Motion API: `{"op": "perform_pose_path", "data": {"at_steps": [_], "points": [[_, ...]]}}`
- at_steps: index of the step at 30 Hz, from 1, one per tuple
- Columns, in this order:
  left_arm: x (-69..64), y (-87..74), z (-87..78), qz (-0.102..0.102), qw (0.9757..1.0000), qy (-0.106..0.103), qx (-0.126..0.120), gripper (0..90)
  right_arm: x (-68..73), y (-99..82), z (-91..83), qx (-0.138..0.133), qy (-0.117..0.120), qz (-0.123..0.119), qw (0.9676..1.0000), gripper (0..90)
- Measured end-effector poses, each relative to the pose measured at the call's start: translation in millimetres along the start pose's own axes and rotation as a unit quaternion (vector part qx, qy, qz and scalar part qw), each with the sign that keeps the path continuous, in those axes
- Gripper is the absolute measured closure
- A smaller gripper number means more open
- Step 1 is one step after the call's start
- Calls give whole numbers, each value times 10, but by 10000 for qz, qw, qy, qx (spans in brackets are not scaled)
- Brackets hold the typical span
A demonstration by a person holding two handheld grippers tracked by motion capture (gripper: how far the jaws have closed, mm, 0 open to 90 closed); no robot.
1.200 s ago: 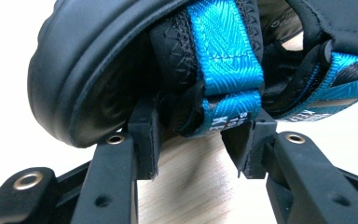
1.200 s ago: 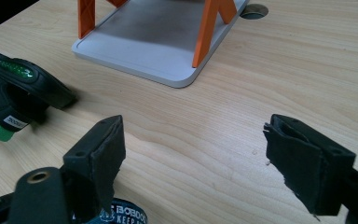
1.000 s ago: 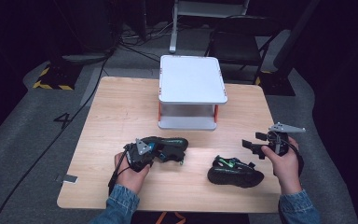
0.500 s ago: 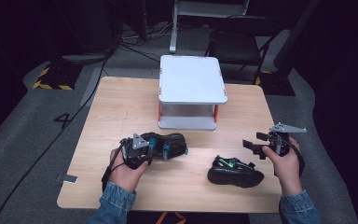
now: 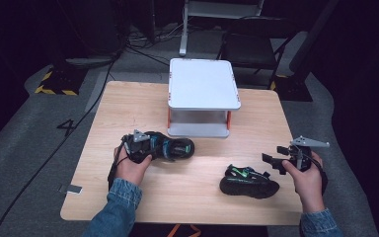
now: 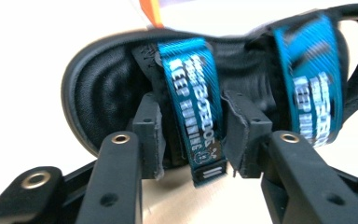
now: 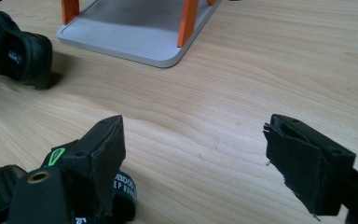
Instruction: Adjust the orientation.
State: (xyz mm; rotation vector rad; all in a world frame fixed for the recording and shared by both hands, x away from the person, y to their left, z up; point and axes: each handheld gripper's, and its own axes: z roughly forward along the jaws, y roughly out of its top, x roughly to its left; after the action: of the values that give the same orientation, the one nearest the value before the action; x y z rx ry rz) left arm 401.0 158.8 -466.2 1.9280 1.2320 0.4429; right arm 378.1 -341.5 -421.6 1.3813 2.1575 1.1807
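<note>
Between the left gripper's [image 6: 186, 135] jaws sits the rear blue woven strap [image 6: 193, 100] of a black sandal with blue straps [image 5: 170, 147]; the pads flank the strap closely, gripping it as far as I can tell. White lettering on it reads "KEEP RUNNING". Beyond the sandal stands a white two-tier shelf with orange posts [image 5: 203, 84]. The right gripper [image 7: 193, 158] hangs released, a black sandal with green accents [image 5: 249, 181] just to its left, long axis pointing toward that gripper.

free: bare table [image 5: 128, 106] left, right | blocked: white stand [image 5: 203, 84] rear centre
</note>
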Motion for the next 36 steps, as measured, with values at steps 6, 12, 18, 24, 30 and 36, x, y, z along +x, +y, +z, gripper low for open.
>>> {"op": "perform_pose_path", "data": {"at_steps": [6,12,18,24,30,36], "points": [[82,10,117,-160,9998,-5,-134,567,-22,-58,-81,-53,-75,27,10000,204],[84,10,186,4,9984,295,-475,418,-48,-87,-122,-73,-135,64,9999,204],[-90,137,-43,35,9945,552,-890,339,-43,-80,-102,-54,-99,47,9999,204],[-538,331,-80,529,9919,-334,-1103,367,-48,-74,-71,-74,-85,60,9999,205],[-775,463,135,1066,9905,-388,-776,397,-39,-139,-93,-543,-20,358,9979,187],[-782,519,520,1168,9912,-367,-496,513,-92,-203,-188,-609,-216,480,9968,242]]}}
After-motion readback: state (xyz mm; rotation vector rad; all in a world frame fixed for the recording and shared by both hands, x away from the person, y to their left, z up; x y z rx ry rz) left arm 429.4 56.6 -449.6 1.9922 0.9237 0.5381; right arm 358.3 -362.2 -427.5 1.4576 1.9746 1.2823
